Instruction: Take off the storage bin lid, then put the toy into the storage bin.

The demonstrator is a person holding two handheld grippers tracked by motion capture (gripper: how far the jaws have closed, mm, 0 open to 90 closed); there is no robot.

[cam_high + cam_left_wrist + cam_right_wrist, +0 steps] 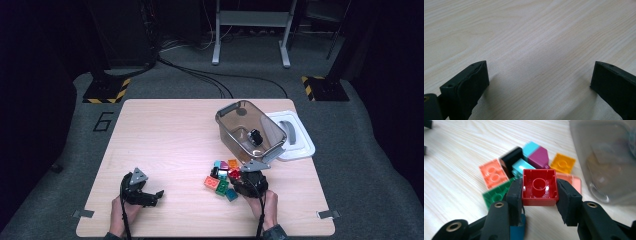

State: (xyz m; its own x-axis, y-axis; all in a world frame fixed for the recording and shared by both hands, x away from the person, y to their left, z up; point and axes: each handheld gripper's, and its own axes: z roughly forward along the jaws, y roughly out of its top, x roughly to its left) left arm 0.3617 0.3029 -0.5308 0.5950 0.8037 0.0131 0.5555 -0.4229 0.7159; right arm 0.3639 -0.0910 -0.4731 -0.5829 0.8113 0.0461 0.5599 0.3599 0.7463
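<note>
My right gripper (539,193) is shut on a red brick (539,187), which sits hollow side toward the camera, just above a pile of coloured bricks (220,182). The pile holds a salmon brick (492,176), a green one (496,193), a teal one (522,167), a purple one (539,157), an orange one (562,163) and a black one (510,160). In the high view the right gripper (235,176) is at the pile's right edge. My left gripper (157,195) rests low over bare table at the front left, open, with nothing between its jaws (539,80).
A clear smoky plastic container (250,132) stands just beyond the pile with a black object (255,136) inside. Its white lid (295,135) lies to the right of it. The table's front edge (200,234) is close behind both hands.
</note>
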